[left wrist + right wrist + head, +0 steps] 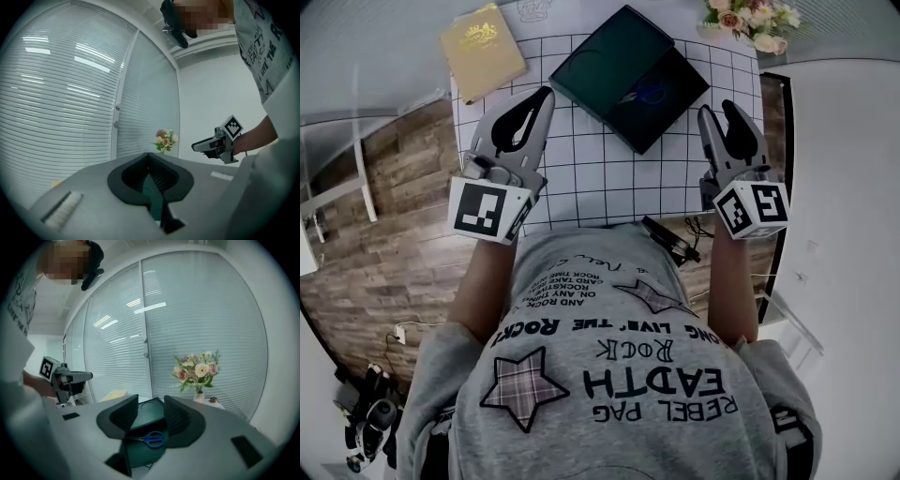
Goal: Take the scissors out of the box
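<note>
A dark green box (pixel 661 103) lies open at the far middle of the gridded mat (pixel 609 178), its lid (pixel 614 56) propped beside it. Blue-handled scissors (pixel 643 95) rest inside the box. In the right gripper view the scissors (pixel 153 438) show just beyond the jaws, inside the box (pixel 149 412). My right gripper (pixel 719 110) is open and empty, to the right of the box. My left gripper (pixel 545 93) is shut on nothing, to the left of the box. In the left gripper view, the left gripper's (pixel 149 155) jaws meet at their tips.
A yellow book (pixel 483 49) lies at the mat's far left corner. A vase of flowers (pixel 750 19) stands at the far right. A black cable (pixel 670 239) hangs at the table's near edge. Wood floor lies to the left.
</note>
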{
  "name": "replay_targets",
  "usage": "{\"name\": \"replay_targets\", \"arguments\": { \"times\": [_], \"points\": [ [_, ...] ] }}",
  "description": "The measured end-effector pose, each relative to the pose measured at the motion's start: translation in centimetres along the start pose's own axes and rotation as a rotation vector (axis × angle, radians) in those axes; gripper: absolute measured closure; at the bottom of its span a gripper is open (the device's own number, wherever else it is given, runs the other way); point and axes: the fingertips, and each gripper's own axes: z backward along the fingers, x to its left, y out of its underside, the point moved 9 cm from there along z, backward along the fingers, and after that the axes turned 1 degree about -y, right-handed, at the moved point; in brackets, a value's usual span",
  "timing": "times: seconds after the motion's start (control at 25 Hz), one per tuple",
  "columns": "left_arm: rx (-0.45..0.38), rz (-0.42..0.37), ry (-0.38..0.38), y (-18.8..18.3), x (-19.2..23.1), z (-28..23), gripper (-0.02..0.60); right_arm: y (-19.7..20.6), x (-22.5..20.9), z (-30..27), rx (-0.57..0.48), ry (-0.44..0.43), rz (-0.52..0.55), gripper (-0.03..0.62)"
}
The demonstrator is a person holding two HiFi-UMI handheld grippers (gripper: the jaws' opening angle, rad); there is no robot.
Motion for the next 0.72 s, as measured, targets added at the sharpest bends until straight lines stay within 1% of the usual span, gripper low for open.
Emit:
{"name": "replay_targets", "arguments": {
  "times": [0.28, 0.44, 0.56, 0.72],
  "points": [
    [0.028, 0.014, -0.021, 0.9, 0.5, -1.0, 0.572, 1.1, -0.6, -2.4, 0.07, -0.054, 0.046, 0.45],
    [0.026, 0.022, -0.031, 1.4, 0.7, -1.7, 0.572, 2.1, -0.5, -4.0, 0.121, -0.1, 0.074, 0.45],
    [0.037, 0.03, -0.035, 1.9, 0.9, -2.2, 0.572, 3.1, -0.4, -5.5, 0.182, -0.15, 0.118, 0.447],
    [0.037, 0.026, -0.038, 2.4, 1.0, -3.0, 0.572, 4.6, -0.2, -7.4, 0.28, -0.238, 0.165, 0.445]
  ]
}}
